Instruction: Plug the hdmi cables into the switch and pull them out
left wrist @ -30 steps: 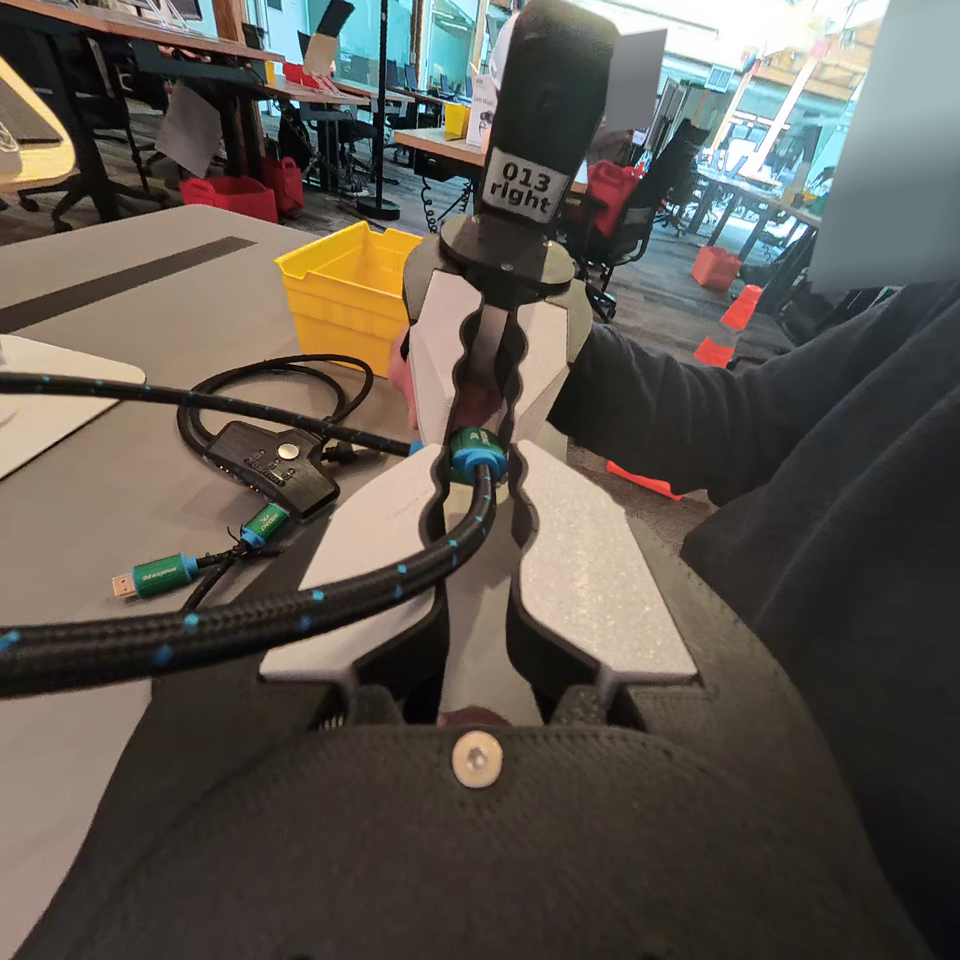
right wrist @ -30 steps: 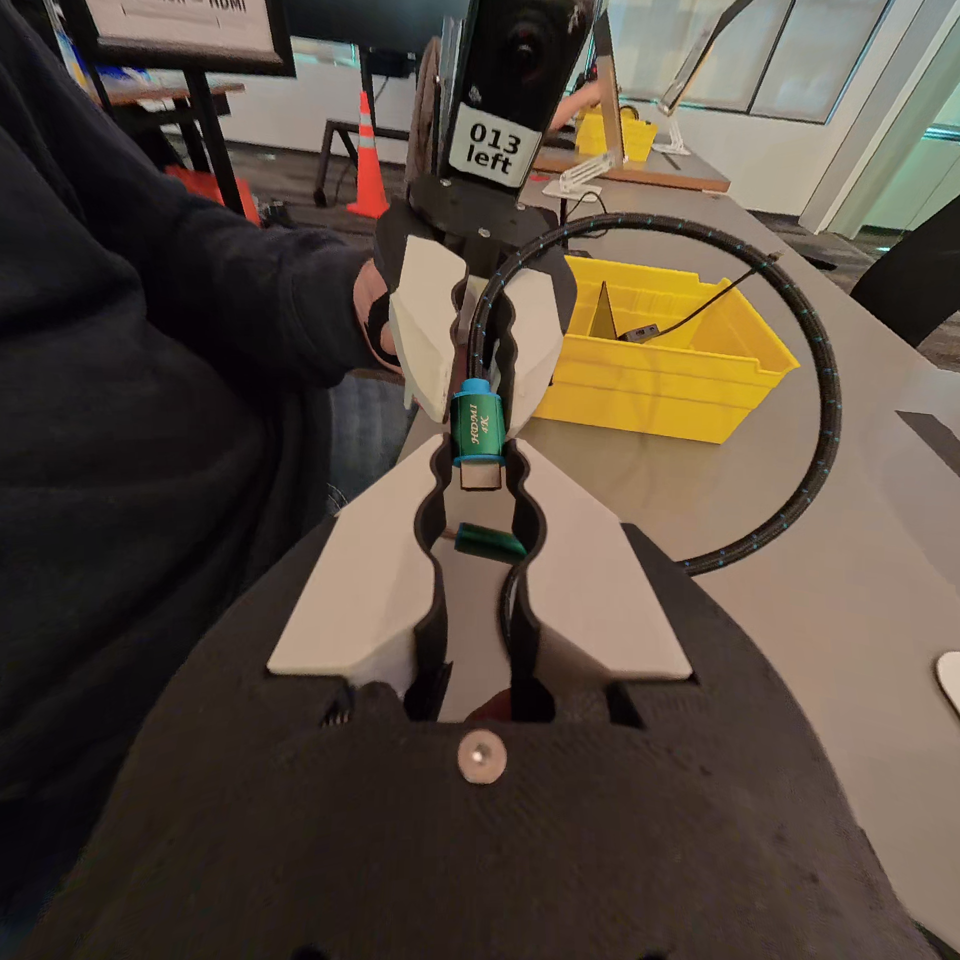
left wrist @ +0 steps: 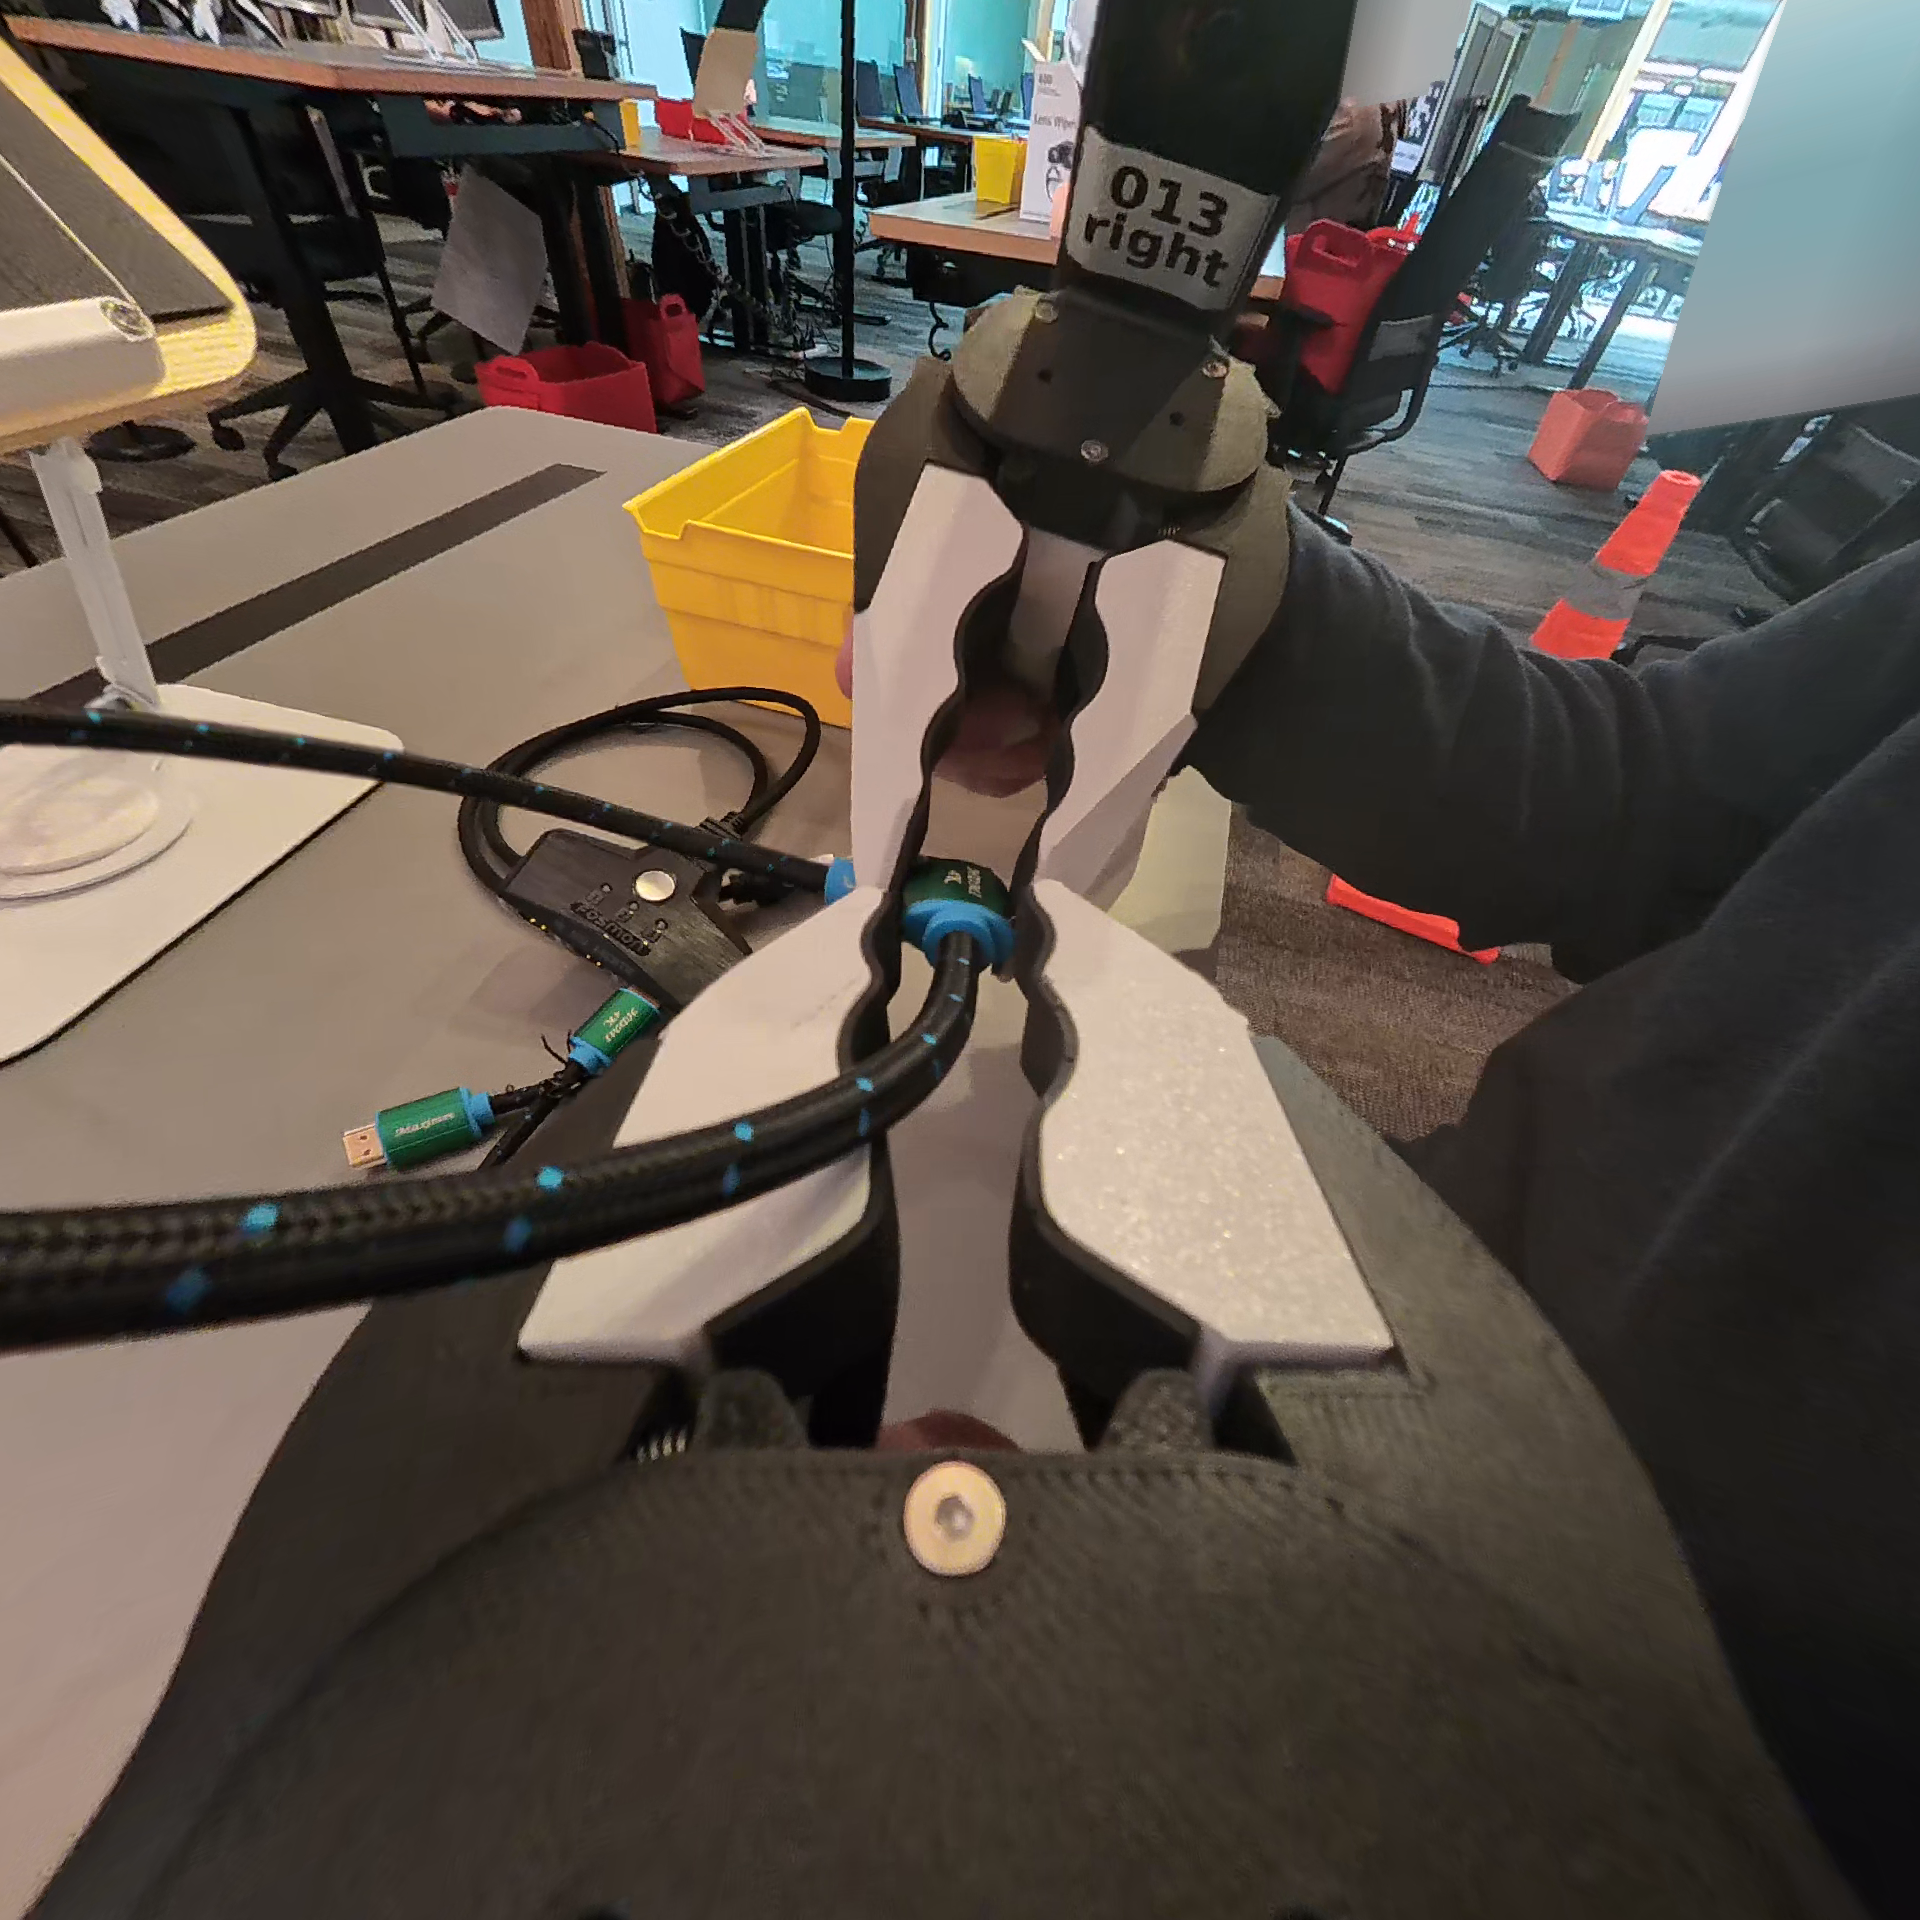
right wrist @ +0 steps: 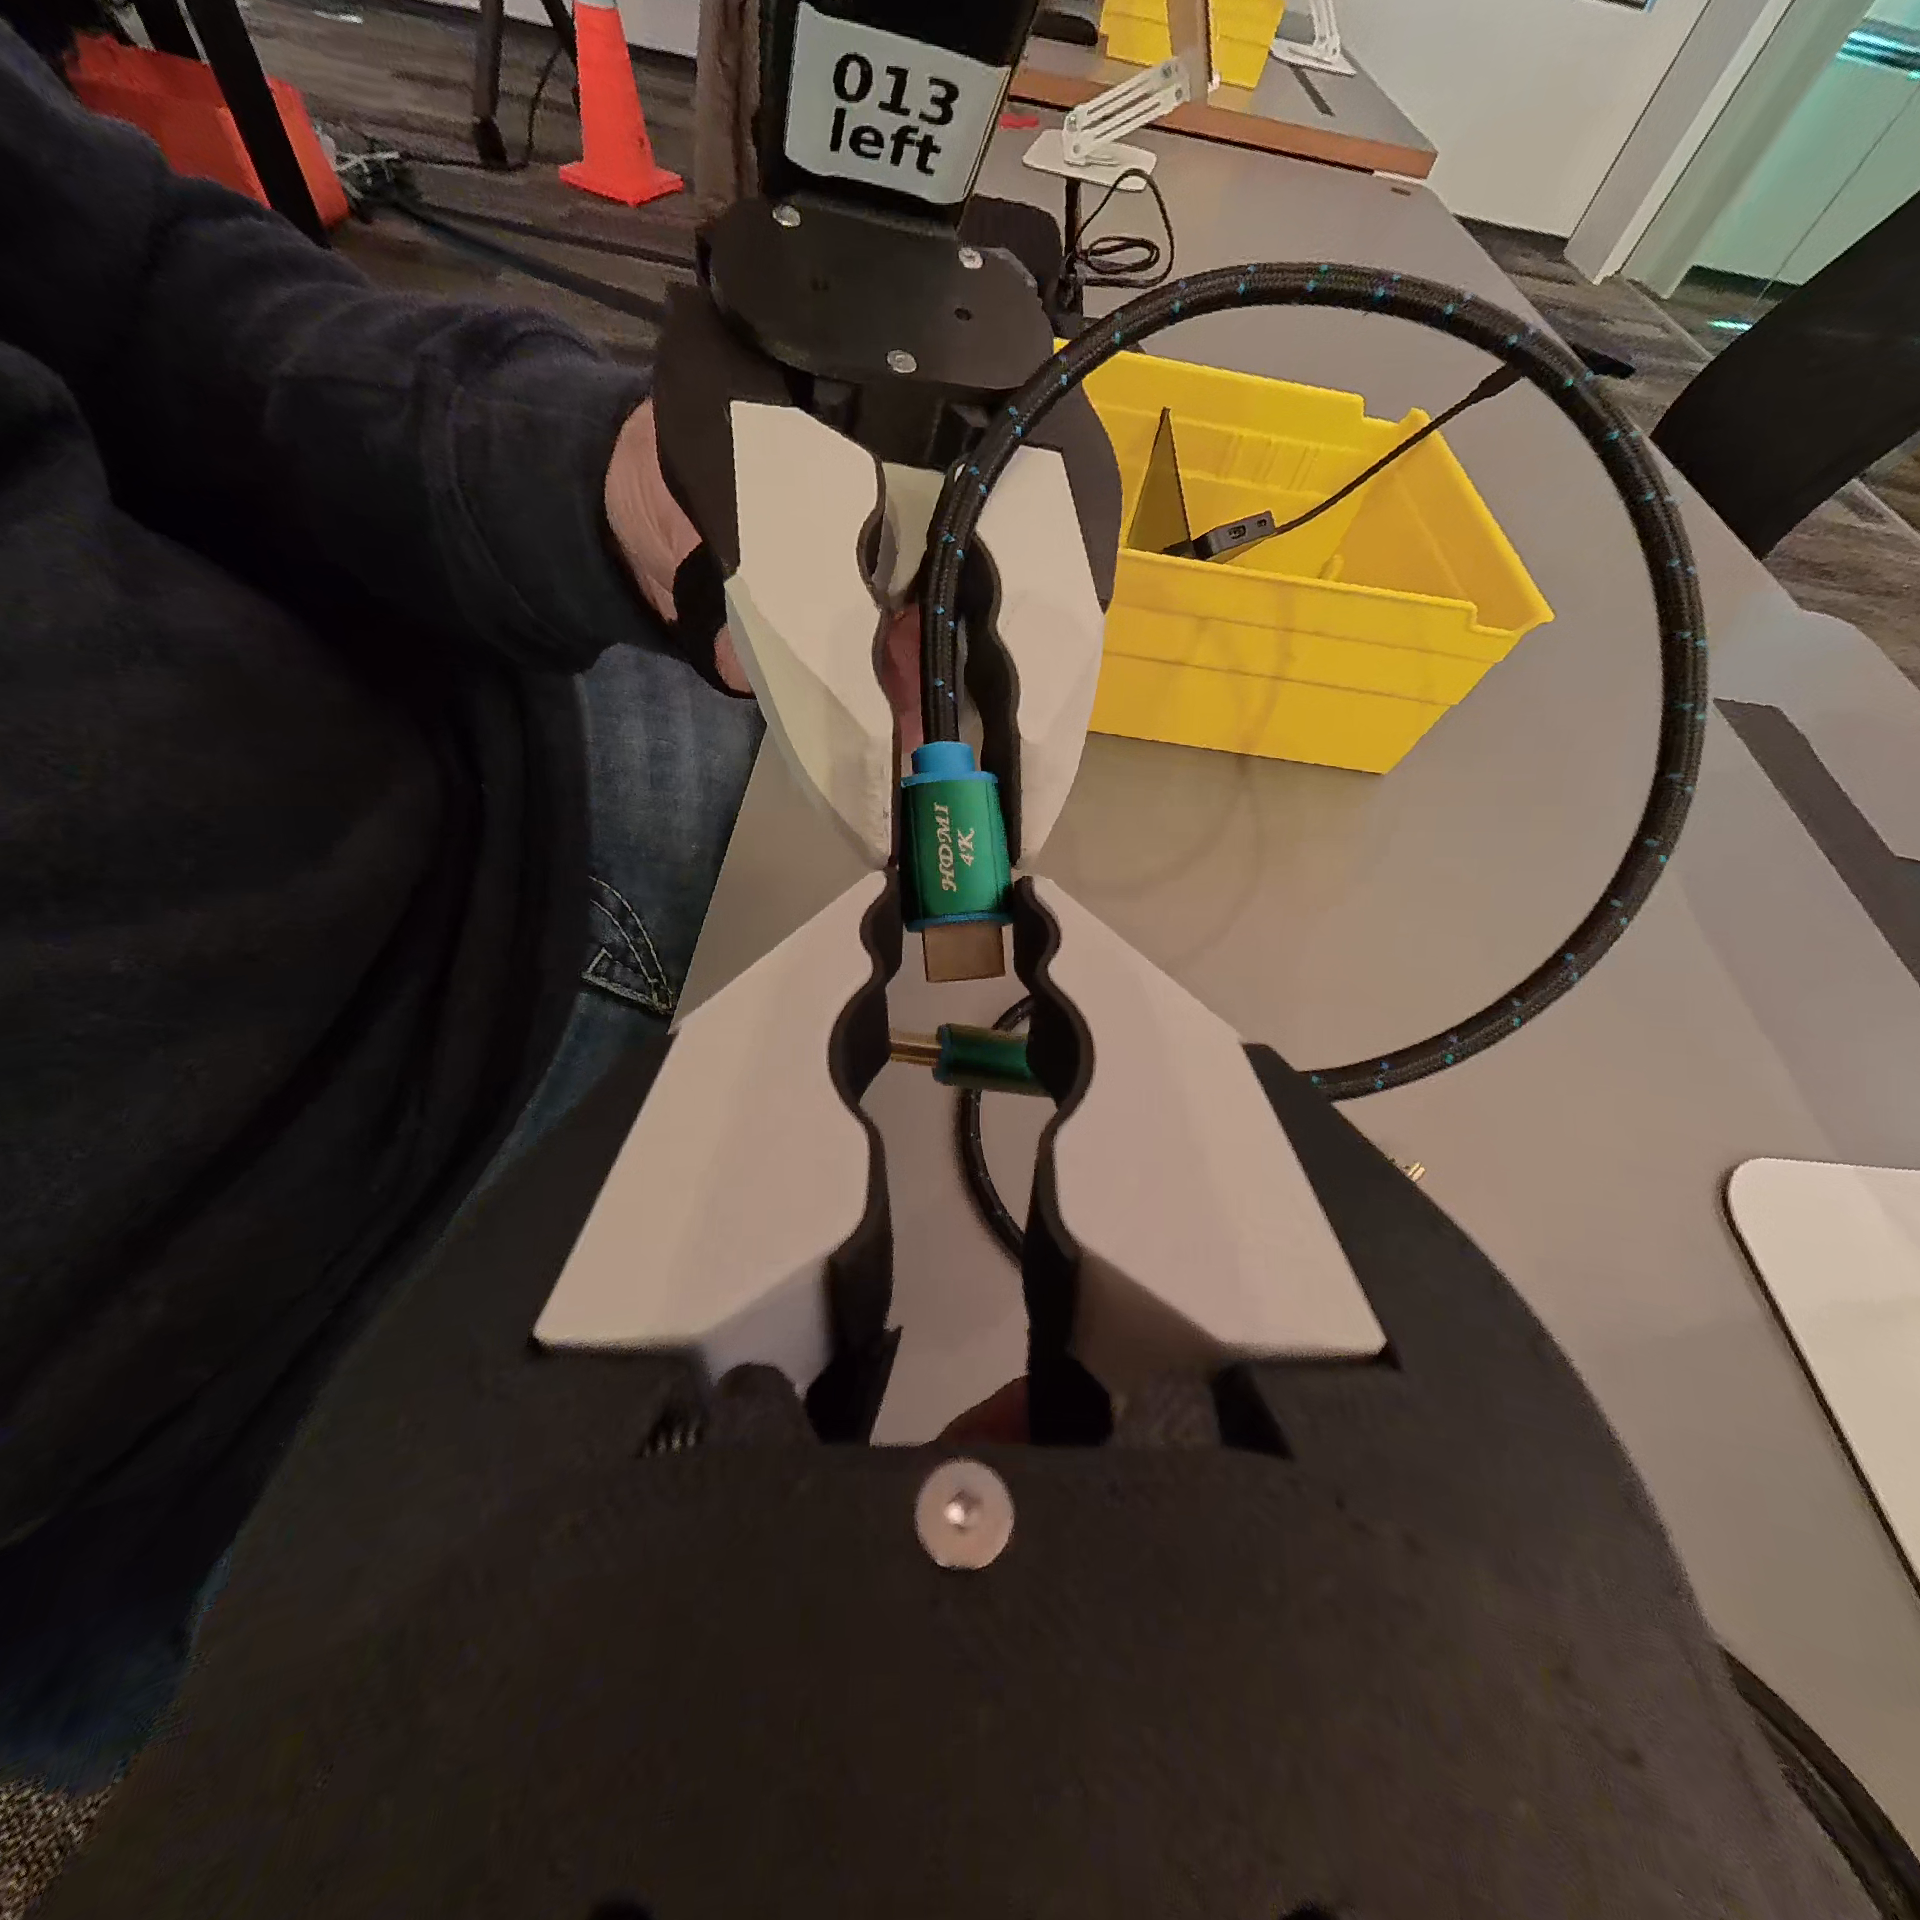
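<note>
A green HDMI plug (left wrist: 951,891) on a thick black braided cable (left wrist: 447,1236) is held in the air between my two grippers, which face each other tip to tip. My left gripper (left wrist: 951,914) is shut on the plug's cable end. In the right wrist view the plug (right wrist: 951,852) hangs with its metal tip pointing at the camera. My right gripper (right wrist: 956,899) grips its lower end. The black HDMI switch (left wrist: 634,914) lies on the grey table (left wrist: 312,1039), left of both grippers, with one green plug (left wrist: 613,1029) at its near side.
A loose green plug (left wrist: 416,1127) lies in front of the switch. Another green plug (right wrist: 987,1065) shows below my right gripper's fingers. A yellow bin (left wrist: 748,551) stands behind the switch. A white stand base (left wrist: 156,831) lies at the left. The table's edge is just below the grippers. The grippers are tip to tip, or close to it. The black HDMI switch (left wrist: 634,914) is about 20 cm from both grippers' fingertips.
My right gripper's fingers have drawn in onto the plug's tip end. Both views now tilt further down and sit closer. The left gripper keeps its hold.
</note>
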`<state>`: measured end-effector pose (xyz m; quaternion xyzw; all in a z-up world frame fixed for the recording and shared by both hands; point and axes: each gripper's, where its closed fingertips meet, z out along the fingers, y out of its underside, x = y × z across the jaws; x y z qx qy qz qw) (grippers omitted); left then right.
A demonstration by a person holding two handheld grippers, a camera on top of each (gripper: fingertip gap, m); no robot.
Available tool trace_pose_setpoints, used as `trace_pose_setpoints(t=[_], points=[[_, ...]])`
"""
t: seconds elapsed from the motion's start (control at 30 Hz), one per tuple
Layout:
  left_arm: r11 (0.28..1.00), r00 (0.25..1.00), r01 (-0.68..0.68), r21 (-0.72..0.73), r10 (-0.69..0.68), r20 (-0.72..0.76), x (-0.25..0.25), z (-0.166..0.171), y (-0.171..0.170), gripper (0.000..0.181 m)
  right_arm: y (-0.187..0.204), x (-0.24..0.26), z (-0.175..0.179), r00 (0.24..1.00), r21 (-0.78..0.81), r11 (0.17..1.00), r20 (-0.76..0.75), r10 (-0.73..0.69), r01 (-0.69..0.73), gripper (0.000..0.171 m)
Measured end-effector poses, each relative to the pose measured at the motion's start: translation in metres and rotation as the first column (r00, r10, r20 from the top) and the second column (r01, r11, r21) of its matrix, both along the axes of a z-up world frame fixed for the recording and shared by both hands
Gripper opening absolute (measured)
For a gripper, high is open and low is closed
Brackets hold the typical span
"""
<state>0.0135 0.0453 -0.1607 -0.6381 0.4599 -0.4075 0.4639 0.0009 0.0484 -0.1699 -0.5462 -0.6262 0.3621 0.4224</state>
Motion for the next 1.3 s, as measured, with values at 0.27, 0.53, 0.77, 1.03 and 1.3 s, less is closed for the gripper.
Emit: trace_pose_setpoints(t=[0.27, 0.53, 0.77, 1.03, 1.3], points=[[0.998, 0.990, -0.013, -0.065, 0.022, 0.142, -0.009, 0.010, 0.006, 0.020, 0.011, 0.010, 0.016, 0.989, -0.069, 0.997, -0.137, -0.050, 0.041, 0.032], [0.996, 0.983, -0.040, -0.080, 0.054, 0.178, -0.017, 0.008, 0.013, 0.020, 0.048, 0.040, 0.029, 0.947, 0.063, 0.966, -0.220, -0.233, 0.253, 0.028], [0.993, 0.984, -0.095, -0.068, 0.104, 0.144, -0.024, 0.004, 0.022, 0.020, 0.136, 0.116, 0.022, 0.732, 0.353, 0.670, -0.068, -0.678, 0.653, 0.046], [0.991, 0.984, -0.116, -0.068, 0.124, 0.129, -0.032, 0.001, 0.025, 0.020, 0.139, 0.115, -0.075, 0.700, 0.210, 0.778, 0.345, -0.625, 0.592, 0.091], [0.990, 0.983, -0.120, -0.078, 0.129, 0.129, -0.036, -0.002, 0.026, 0.020, 0.142, 0.104, -0.138, 0.639, 0.150, 0.789, 0.507, -0.578, 0.595, 0.103]])
